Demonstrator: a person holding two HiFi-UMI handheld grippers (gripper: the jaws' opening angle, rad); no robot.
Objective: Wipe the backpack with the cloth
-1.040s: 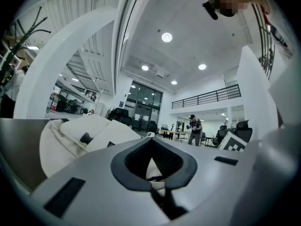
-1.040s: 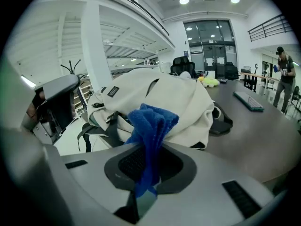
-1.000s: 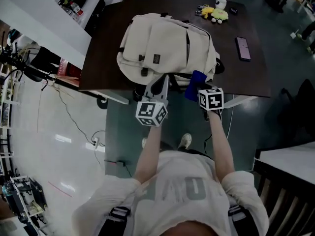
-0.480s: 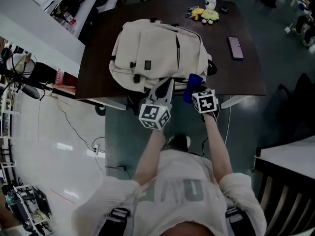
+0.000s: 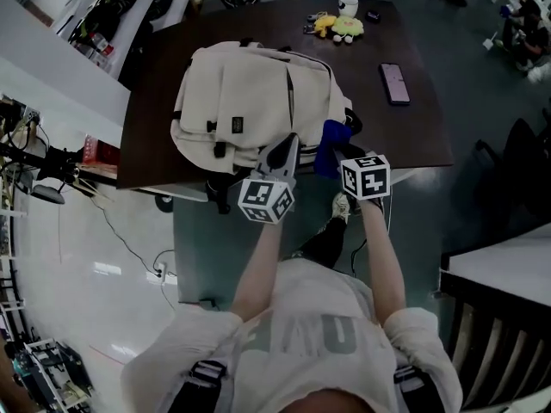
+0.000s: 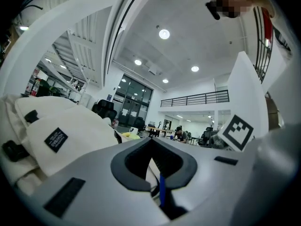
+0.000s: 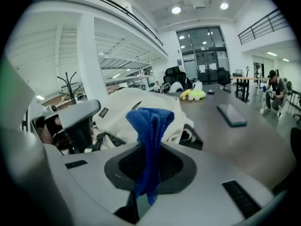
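One cream fabric backpack [image 5: 250,93] lies front-up on the dark brown table [image 5: 413,136], towards the near left corner. Its long axis runs roughly parallel to the near edge. One blue microfibre cloth [image 5: 330,143] stands pinched in the right gripper [image 7: 149,161], beside the backpack's near right corner. The left gripper [image 5: 286,149] has its jaws closed together, with nothing seen between them. Both grippers' stations are unchanged from the earlier frames.
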